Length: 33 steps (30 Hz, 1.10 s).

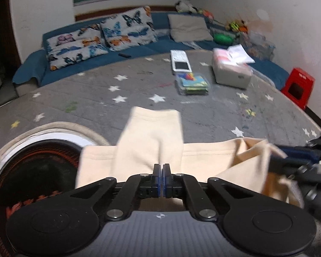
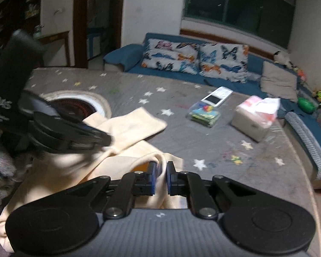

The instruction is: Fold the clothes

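A cream-coloured soft fabric garment [image 1: 152, 141] is spread on the grey star-patterned cloth surface [image 1: 117, 98]. At 6 o'clock in the left wrist view, the left gripper [image 1: 161, 167] is clamped shut on a raised fold of it. In the right wrist view, the right gripper [image 2: 161, 167] is closed on a bunched ridge of the same garment. Farther off, at 1 o'clock, a white tissue box [image 1: 232, 70] is seen; beyond, butterfly-print cushions [image 1: 109, 36] rest on a blue sofa [image 1: 160, 42].
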Motion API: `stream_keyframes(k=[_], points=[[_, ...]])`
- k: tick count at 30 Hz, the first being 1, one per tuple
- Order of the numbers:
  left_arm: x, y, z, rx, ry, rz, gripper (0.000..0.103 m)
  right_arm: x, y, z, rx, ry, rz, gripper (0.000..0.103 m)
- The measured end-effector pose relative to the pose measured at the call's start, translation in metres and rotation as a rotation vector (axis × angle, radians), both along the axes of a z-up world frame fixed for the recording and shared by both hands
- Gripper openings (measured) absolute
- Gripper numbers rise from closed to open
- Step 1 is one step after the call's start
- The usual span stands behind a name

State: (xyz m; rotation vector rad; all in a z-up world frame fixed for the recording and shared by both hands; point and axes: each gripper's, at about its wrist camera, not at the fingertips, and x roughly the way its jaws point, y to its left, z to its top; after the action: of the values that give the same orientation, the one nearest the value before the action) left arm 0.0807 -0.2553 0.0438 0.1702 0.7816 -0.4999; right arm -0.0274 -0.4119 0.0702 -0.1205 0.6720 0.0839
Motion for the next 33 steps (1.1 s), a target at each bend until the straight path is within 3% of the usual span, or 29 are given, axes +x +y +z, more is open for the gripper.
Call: stream_keyframes(k=[12, 17, 19, 24, 29, 31, 32, 33], points=[[-0.054, 0.137, 0.045, -0.145, -0.091, 0.251, 0.001, -0.068, -0.037, 0.041, 0.010, -0.138, -0.195, 0.004], [-0.097, 0.205, 0.049, -0.200, -0.092, 0.367, 0.001, -0.094, -0.056, 0.040, 0.012, -0.113, -0.254, 0.004], [-0.118, 0.229, 0.046, -0.212, -0.086, 0.412, 0.001, -0.096, -0.056, 0.035, 0.018, -0.086, -0.239, 0.009], [-0.160, 0.272, 0.033, -0.204, -0.067, 0.518, 0.000, -0.082, -0.051, 0.024, 0.077, -0.045, -0.191, 0.044], [-0.175, 0.299, 0.019, -0.189, -0.017, 0.583, 0.000, -0.049, -0.046, 0.009, 0.128, -0.004, -0.176, 0.045], [-0.174, 0.297, 0.019, -0.191, -0.009, 0.560, 0.000, -0.035, -0.043, -0.003, 0.128, 0.034, -0.181, 0.042], [-0.173, 0.295, 0.019, -0.191, -0.006, 0.548, 0.000, -0.031, -0.043, -0.007, 0.124, 0.050, -0.181, 0.029], [-0.172, 0.289, 0.020, -0.190, -0.010, 0.521, 0.000, -0.030, -0.042, -0.010, 0.122, 0.059, -0.180, 0.008]])
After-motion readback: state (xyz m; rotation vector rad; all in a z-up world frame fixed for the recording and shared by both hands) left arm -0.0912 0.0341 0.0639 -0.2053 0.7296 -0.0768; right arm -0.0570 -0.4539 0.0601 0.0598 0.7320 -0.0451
